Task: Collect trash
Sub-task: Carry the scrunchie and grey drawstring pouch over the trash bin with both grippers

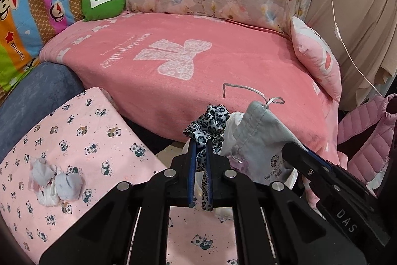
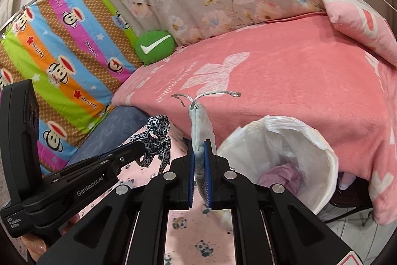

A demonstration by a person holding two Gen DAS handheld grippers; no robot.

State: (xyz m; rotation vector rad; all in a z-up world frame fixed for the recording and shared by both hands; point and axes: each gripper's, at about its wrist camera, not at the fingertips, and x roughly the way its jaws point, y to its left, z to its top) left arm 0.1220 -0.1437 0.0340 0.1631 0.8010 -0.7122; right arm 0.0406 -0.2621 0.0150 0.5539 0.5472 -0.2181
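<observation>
Left gripper (image 1: 200,140) jaws clamped on leopard-print scrunchie (image 1: 208,126), just left of white-lined bin (image 2: 278,148), right gripper (image 2: 201,148) jaws pinching grey drawstring pouch (image 2: 199,126) upright, beside the bin's rim

2 grippers (image 2: 201,148); 1 scrunchie (image 2: 156,138); 1 pouch (image 2: 201,127)

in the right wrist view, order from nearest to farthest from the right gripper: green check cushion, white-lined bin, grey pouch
1. grey pouch, clamped in the right gripper
2. white-lined bin, just right of it
3. green check cushion, far back left on the bed
</observation>
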